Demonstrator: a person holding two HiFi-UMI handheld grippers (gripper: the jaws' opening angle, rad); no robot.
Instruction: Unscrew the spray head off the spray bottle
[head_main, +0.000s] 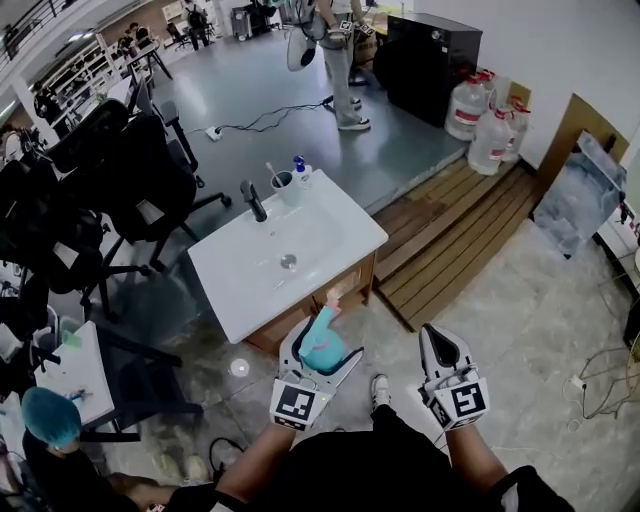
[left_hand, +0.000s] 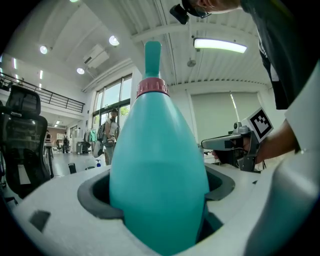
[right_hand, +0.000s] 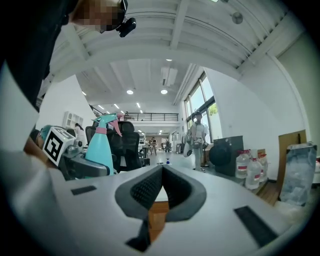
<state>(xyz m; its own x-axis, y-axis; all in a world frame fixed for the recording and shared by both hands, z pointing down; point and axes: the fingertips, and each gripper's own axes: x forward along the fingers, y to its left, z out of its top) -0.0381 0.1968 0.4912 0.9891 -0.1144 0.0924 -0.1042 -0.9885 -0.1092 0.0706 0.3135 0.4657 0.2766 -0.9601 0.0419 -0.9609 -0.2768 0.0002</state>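
Two tongs: the left tongs (head_main: 322, 352) clamp the teal spray bottle (left_hand: 157, 170) by its belly, upright in mid-air. The right tongs (right_hand: 161, 187) are closed and empty. The bottle is probably light, slick, squeezable plastic, so grip the spray head (right_hand: 107, 120) above its pink collar (left_hand: 152, 87).

From my left gripper view the spray bottle (left_hand: 157, 125) fills the middle, so I can't see the left gripper (left_hand: 157, 189) pads behind it, and its base runs off the bottom edge. Of the spray head (left_hand: 152, 55) only a narrow stem shows; the trigger is hidden. In the head view the bottle's lower body is buried between the jaws. In the right gripper view its base sits behind the left gripper. On the sink (head_main: 240, 285), what stands in the cup (head_main: 283, 184) is too small for me to name. The standing person (head_main: 342, 70) far off is cut by the top edge.
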